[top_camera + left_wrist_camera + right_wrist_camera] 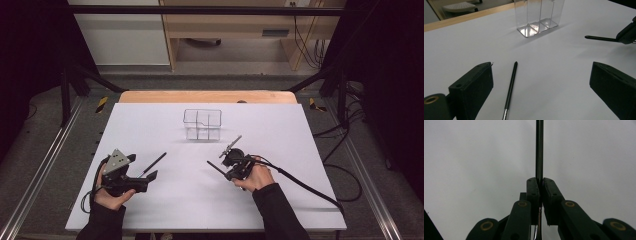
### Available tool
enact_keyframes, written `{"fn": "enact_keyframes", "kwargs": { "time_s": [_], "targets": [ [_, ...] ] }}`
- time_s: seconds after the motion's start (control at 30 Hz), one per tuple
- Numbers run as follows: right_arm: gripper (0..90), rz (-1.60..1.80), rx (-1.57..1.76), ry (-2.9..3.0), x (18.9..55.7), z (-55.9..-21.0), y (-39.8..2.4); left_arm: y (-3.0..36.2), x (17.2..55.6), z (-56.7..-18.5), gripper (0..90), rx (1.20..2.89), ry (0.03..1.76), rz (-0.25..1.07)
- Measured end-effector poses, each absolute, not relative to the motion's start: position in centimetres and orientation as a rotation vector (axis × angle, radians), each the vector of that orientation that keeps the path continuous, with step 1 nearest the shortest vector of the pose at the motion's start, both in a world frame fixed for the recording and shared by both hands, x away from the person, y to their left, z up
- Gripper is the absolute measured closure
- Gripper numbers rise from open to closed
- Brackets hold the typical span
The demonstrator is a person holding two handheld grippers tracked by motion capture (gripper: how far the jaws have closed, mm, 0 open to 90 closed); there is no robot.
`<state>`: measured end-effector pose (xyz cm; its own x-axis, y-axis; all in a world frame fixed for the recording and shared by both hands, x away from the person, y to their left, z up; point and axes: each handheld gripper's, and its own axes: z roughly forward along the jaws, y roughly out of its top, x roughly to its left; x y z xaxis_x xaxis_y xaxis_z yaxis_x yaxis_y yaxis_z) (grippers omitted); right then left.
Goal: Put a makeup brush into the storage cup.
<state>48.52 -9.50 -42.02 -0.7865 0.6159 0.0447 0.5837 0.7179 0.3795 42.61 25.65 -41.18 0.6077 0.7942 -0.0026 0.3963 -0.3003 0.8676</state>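
A thin black pen point(154, 164) point(510, 87) lies on the white sheet point(200, 200). It sits between the wide-apart jaws of my left gripper point(142, 166) point(541, 66), which is open and does not touch it. My right gripper point(227, 172) point(541, 181) is shut on a second black pen point(214, 166) point(539, 150). This pen sticks out past the fingertips, and it also shows in the left gripper view point(599, 38). A clear plastic organiser point(202, 125) point(539, 15) with several compartments stands upright at the middle back of the sheet, apart from both grippers.
The sheet covers a wooden table whose far edge point(207, 96) shows behind the organiser. A black cable point(305, 187) trails from the right gripper across the sheet's right side. Black frame legs and floor cables flank the table.
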Motion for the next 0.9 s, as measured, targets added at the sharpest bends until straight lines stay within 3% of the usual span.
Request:
{"fn": "enact_keyframes", "kwargs": {
  "time_s": [0.9],
  "targets": [
    [84.4, 0.707, 0.909, 2.857, 48.1, -38.2, -10.1, 23.6, 42.5, -40.5, 4.8, 1.966, 0.843, 0.546]
  ]
}}
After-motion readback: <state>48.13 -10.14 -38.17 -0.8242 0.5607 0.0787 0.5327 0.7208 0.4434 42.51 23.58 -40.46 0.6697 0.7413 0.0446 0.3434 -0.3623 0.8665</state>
